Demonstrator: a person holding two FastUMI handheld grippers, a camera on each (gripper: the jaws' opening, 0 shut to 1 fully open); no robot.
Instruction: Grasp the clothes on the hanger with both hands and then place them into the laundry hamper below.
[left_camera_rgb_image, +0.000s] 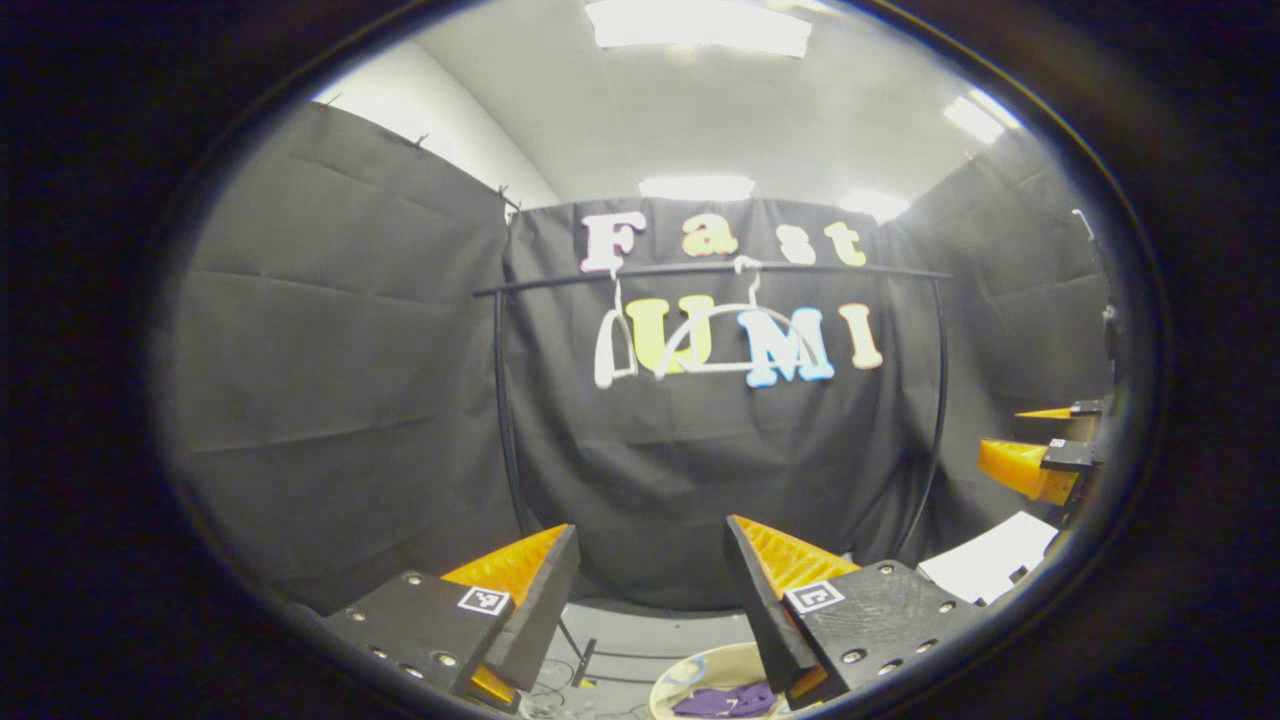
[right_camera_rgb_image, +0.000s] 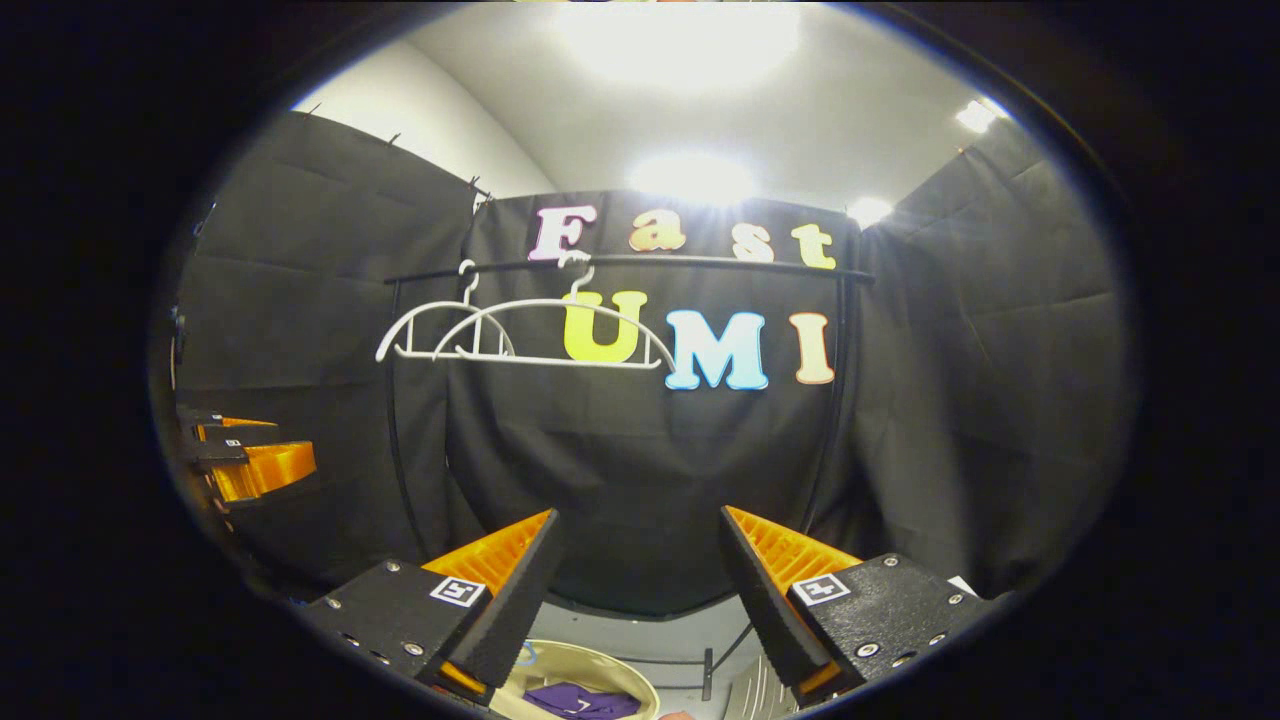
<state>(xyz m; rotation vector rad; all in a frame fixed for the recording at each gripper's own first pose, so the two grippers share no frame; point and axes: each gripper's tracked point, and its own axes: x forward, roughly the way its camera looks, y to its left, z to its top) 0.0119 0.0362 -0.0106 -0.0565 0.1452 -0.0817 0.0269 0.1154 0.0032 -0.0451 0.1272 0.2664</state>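
Two bare white hangers (left_camera_rgb_image: 745, 340) (right_camera_rgb_image: 560, 335) hang on a black rail (left_camera_rgb_image: 700, 270) (right_camera_rgb_image: 620, 262) in front of the back wall. Below, a cream laundry hamper (left_camera_rgb_image: 668, 690) (right_camera_rgb_image: 605, 662) holds a purple garment (left_camera_rgb_image: 725, 700) (right_camera_rgb_image: 580, 700). In the left gripper view my left gripper (left_camera_rgb_image: 650, 560) is open above the hamper with nothing between its fingers. In the right gripper view my right gripper (right_camera_rgb_image: 635, 545) is open too and holds nothing. Each gripper also shows at the edge of the other's view, the right gripper (left_camera_rgb_image: 1040, 465) and the left gripper (right_camera_rgb_image: 250, 465).
Black cloth walls close the booth on three sides. The rail's curved black legs (left_camera_rgb_image: 505, 420) (right_camera_rgb_image: 395, 430) stand in front of the back wall. A white sheet (left_camera_rgb_image: 990, 560) lies low at the right in the left gripper view. Grey floor (left_camera_rgb_image: 640, 625) lies under the rail.
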